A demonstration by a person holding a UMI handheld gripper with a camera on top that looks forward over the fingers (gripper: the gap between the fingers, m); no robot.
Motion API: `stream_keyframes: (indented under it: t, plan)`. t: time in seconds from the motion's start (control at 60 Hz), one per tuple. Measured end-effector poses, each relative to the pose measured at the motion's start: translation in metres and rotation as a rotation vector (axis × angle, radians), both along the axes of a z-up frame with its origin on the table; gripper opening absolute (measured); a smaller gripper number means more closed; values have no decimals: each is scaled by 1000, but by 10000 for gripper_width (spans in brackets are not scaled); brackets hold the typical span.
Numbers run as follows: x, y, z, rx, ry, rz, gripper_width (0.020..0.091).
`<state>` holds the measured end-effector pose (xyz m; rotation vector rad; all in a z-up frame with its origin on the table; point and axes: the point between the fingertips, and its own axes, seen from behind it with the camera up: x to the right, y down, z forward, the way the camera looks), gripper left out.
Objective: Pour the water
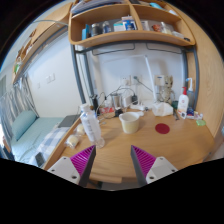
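Note:
A clear plastic water bottle [91, 127] stands upright on the wooden desk [120, 148], ahead of my left finger. A cream cup [130, 122] sits further back near the middle of the desk, beside a dark red coaster [162, 128] on its right. My gripper [112, 160] is open, its magenta pads [82, 157] wide apart, with only bare desk between them. Both bottle and cup lie beyond the fingertips, untouched.
A white bottle with a red cap [183, 102] and small items stand at the desk's back right. Cables and clutter [120, 98] line the wall. A shelf [128, 38] with objects hangs above. A bed [30, 135] lies to the left.

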<state>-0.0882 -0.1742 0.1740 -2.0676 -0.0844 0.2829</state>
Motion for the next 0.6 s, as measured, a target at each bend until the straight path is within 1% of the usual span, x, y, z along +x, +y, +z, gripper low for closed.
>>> stream_keyframes:
  t: [0.083,0.183,0.4,0.433,0.45,0.467,0.6]
  plan:
    - [-33,5,-21,4,-9,56,702]
    - [-66,35,-35,38,-26,96,706]
    - [-114,106,-65,95,-83,117,712]
    - [-139,104,-73,99,-80,118,712]
    - [-162,95,-76,108,-80,108,713]
    - [-168,97,-77,111,-82,107,714]
    - [-177,127,-85,144,-131,86,718]
